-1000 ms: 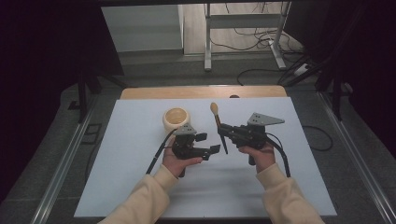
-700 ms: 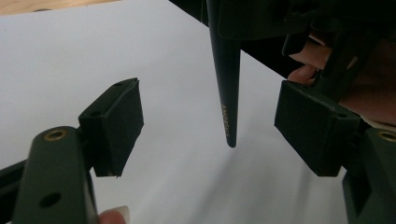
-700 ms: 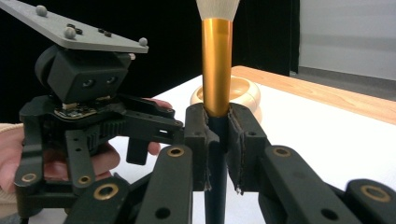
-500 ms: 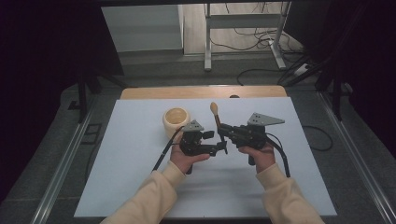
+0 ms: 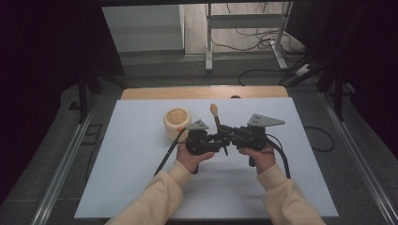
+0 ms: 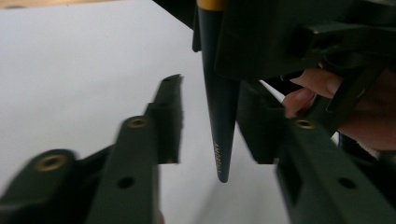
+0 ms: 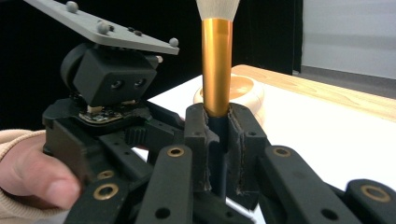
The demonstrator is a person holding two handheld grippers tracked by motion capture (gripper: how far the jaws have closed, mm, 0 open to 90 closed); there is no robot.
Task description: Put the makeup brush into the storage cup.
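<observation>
Change: left gripper (image 5: pixel 212 143) has closed in from lower left onto the brush (image 5: pixel 217 123), jaws apart astride its tapered handle tip
Meaning: a handover seems about to begin
Right gripper (image 7: pixel 218 154): clamped on the dark handle, brush upright at frame centre
Brush: gold metal ferrule, pale soft bristles, glossy black handle
Bowl (image 5: pixel 177 122): round, pale wood, upper left of the grippers
</observation>
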